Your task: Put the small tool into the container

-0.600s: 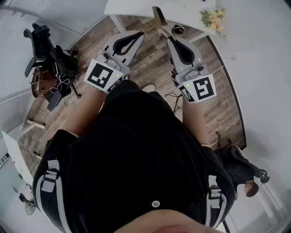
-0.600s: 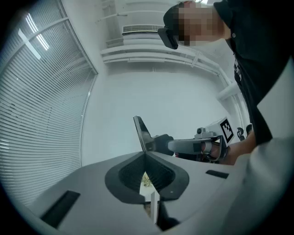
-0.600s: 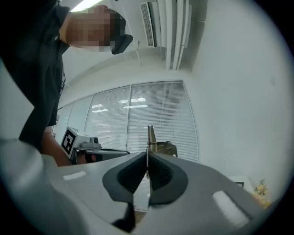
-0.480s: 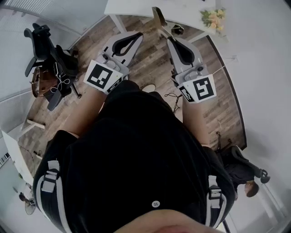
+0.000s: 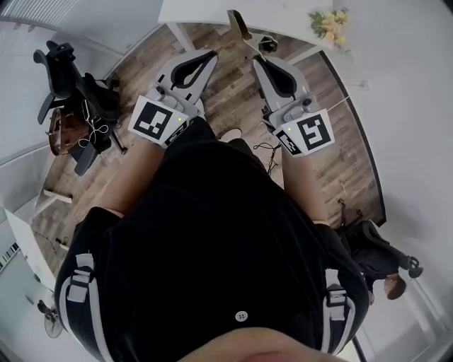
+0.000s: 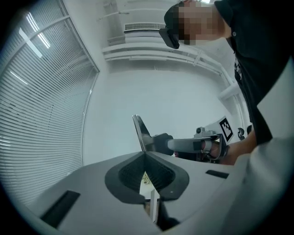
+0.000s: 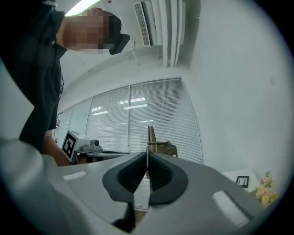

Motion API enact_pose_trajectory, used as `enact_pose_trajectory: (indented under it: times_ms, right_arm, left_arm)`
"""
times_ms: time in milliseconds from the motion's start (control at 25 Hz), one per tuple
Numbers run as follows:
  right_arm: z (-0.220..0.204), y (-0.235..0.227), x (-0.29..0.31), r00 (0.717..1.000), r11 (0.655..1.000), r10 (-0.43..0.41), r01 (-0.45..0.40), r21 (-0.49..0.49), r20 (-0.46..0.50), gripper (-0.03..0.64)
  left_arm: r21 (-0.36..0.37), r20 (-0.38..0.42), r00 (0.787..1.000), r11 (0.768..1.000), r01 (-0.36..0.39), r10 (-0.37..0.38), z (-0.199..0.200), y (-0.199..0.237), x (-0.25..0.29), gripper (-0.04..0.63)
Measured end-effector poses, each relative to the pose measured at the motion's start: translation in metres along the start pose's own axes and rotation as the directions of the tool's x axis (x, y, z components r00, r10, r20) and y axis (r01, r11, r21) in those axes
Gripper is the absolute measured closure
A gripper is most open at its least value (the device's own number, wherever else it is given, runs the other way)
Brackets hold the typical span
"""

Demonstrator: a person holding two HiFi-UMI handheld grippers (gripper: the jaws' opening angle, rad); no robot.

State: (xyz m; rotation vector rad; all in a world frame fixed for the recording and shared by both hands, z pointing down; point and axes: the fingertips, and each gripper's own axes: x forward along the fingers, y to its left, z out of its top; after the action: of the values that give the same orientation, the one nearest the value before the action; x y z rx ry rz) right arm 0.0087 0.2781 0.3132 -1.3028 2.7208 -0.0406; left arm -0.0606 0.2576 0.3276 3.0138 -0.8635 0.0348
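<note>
My right gripper (image 5: 257,58) is shut on the small tool (image 5: 238,30), a thin flat metal blade that sticks out past its jaws toward the white table (image 5: 205,10). The left gripper view shows that tool (image 6: 139,132) upright in the right gripper's dark jaws. In the right gripper view the blade (image 7: 150,137) rises edge-on from the right gripper (image 7: 147,158). My left gripper (image 5: 210,56) is level with it to the left, jaws together with nothing between them (image 6: 145,156). No container is in view.
I stand on a wood floor (image 5: 237,92); my black shirt fills the lower head view. A black office chair (image 5: 71,78) stands left, another chair (image 5: 379,254) lower right. Yellow flowers (image 5: 327,27) sit on the table's right end. Window blinds (image 7: 138,114) fill one wall.
Both grippers have edged slightly forward toward the white table, the right one still holding the tool. The jaws have not changed.
</note>
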Motion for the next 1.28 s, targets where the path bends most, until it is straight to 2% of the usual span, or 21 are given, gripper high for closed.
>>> enact_pose_trajectory:
  times_ms: [200, 480, 1280]
  right_arm:
    - [0.0, -0.006, 0.009, 1.0, 1.0, -0.016, 0.016, -0.008, -0.006, 0.601]
    - [-0.002, -0.028, 0.067, 0.999, 0.999, -0.047, 0.047, -0.018, -0.026, 0.601]
    - [-0.024, -0.052, 0.165, 0.981, 0.983, -0.179, 0.176, -0.044, -0.078, 0.601]
  left_arm:
    - [-0.003, 0.007, 1.0, 1.0, 0.017, -0.017, 0.0, 0.012, 0.007, 0.586]
    - [-0.002, 0.018, 0.999, 0.999, 0.048, -0.048, 0.004, 0.072, 0.024, 0.587]
    - [-0.029, 0.039, 0.985, 0.985, 0.171, -0.17, -0.001, 0.175, 0.039, 0.586]
